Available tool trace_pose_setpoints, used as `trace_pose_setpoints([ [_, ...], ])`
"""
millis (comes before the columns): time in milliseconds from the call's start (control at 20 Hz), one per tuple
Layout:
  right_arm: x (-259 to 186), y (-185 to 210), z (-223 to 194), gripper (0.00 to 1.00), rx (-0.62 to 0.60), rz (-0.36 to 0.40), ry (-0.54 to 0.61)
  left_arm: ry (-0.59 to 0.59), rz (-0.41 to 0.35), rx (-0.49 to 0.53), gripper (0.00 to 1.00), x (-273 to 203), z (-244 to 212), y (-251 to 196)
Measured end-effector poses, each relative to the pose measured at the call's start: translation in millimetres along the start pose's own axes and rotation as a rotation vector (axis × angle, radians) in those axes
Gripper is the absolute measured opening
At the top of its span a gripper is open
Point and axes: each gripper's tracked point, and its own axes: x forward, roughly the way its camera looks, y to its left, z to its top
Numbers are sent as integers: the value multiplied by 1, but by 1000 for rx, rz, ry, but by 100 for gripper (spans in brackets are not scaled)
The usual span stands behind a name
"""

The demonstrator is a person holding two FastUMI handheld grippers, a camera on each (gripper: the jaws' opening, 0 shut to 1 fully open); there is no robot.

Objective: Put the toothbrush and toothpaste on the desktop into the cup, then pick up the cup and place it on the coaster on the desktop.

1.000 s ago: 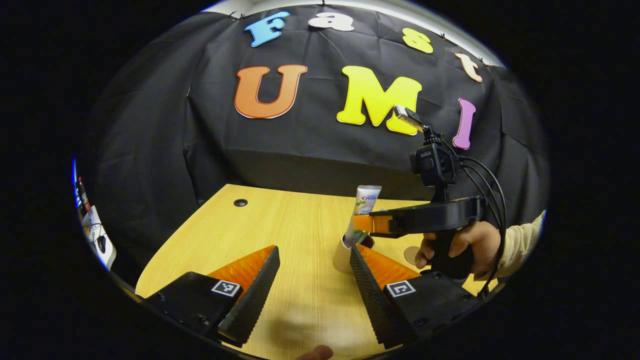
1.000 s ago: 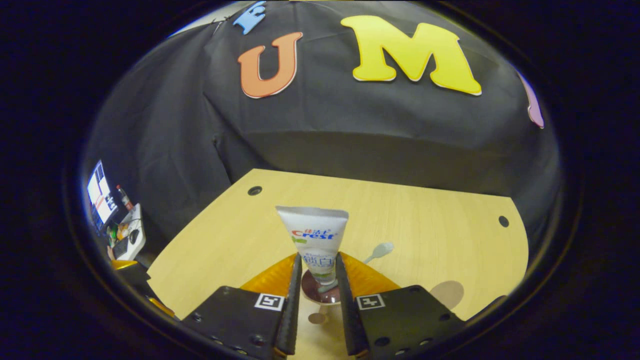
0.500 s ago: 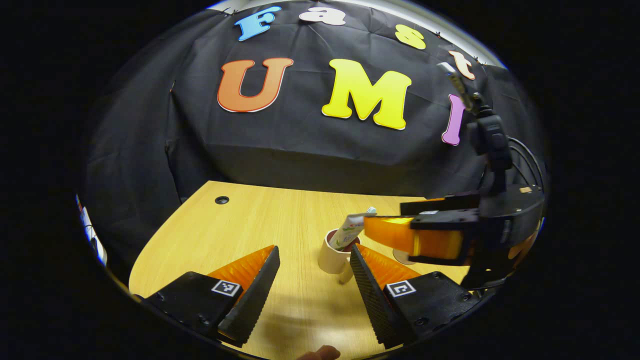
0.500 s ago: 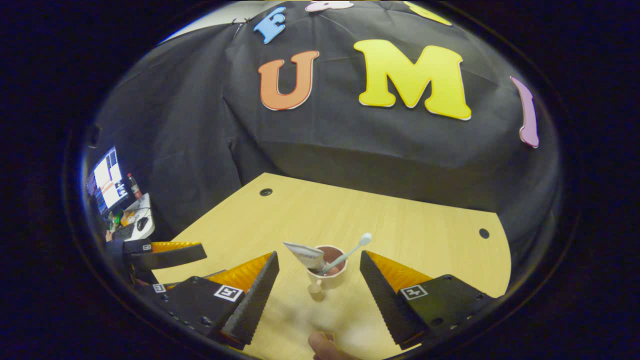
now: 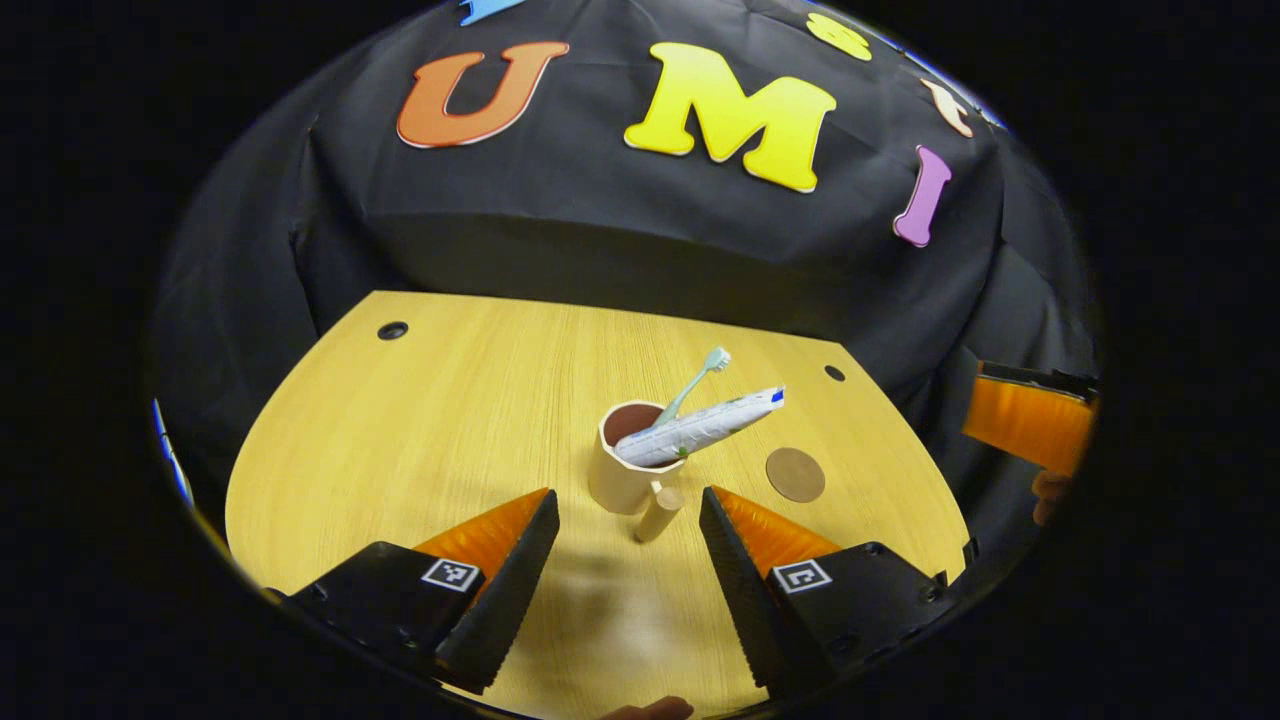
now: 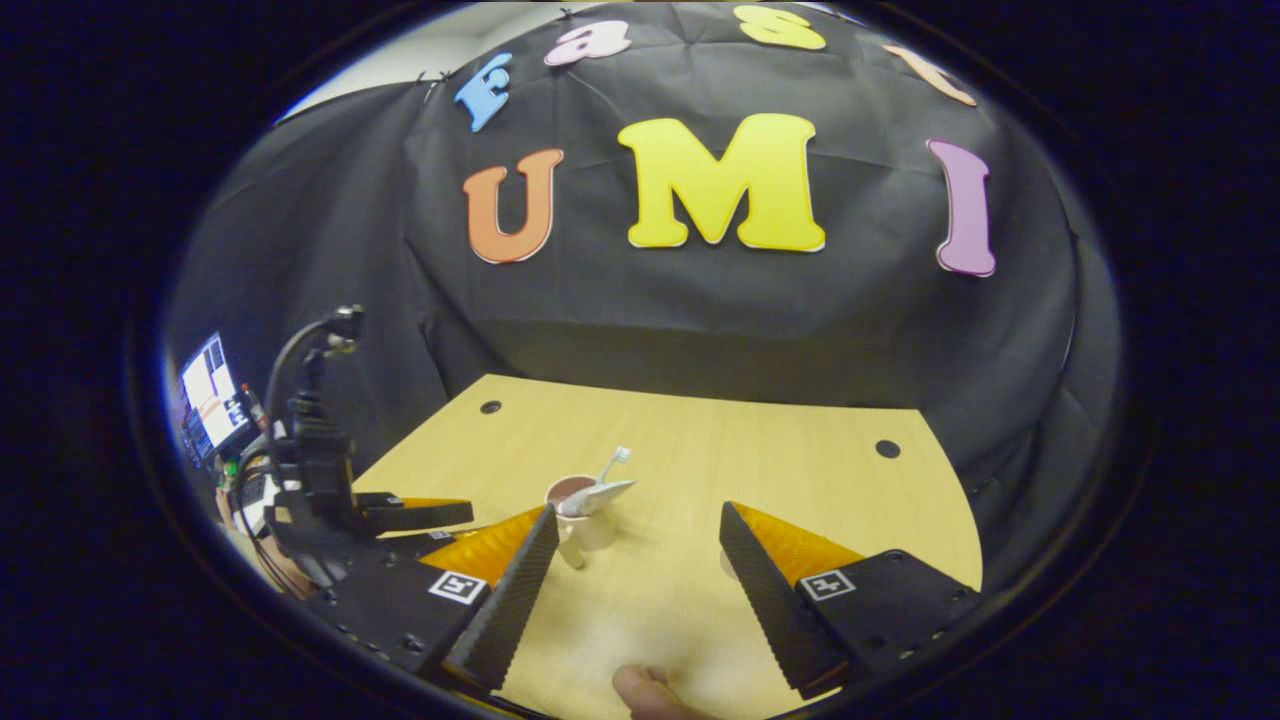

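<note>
Left gripper view: toothbrush (image 5: 697,378) and toothpaste (image 5: 700,428) leaning in light, tippy cup (image 5: 622,470) beside coaster (image 5: 795,474), both tools (image 5: 625,560) (image 6: 635,570) wide, best gripped low around wall.

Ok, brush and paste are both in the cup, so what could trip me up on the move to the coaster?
The toothpaste leans far out over the rim of the cup, so a jolt or tilt on lifting might tip it out. The toothbrush stands loose too. The cup's handle points toward the open left gripper; jaws closing on it alone could let the cup swing. The coaster is close by, so go slowly.
</note>
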Motion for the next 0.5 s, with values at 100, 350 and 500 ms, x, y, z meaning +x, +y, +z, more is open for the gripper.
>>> trace_pose_setpoints([
  [100,-8,-17,-2,96,-10,-4,7,80,9,0,100,21,-4,-10],
  [350,-18,-53,-1,95,-11,1,4,303,64,37,99,65,-26,-17],
  [500,-23,-74,-4,97,3,-3,7,388,113,87,88,84,-33,-11],
])
